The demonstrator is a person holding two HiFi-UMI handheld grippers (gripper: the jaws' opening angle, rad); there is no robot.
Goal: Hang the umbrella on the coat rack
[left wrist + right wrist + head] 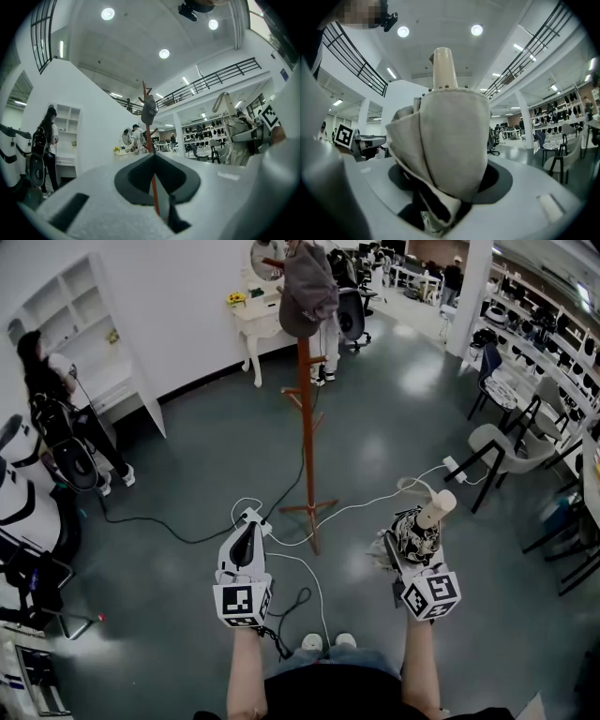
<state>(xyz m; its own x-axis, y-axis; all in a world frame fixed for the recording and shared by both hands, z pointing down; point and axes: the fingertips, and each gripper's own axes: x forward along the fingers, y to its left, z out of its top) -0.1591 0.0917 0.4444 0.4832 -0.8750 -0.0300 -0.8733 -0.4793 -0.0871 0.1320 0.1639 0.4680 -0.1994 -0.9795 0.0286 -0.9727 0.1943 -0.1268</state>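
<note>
The red-brown wooden coat rack stands on the grey floor ahead of me, with a grey cap on its top. My right gripper is shut on a folded umbrella, whose cream handle points up and away. In the right gripper view the umbrella's beige fabric fills the jaws, with the handle above it. My left gripper is level, holds nothing and is shut to a thin slit. Through that slit the left gripper view shows the rack's pole.
White and black cables trail across the floor around the rack's feet. Chairs and desks stand at the right. A white table and a shelf unit line the back wall. A person stands at the left.
</note>
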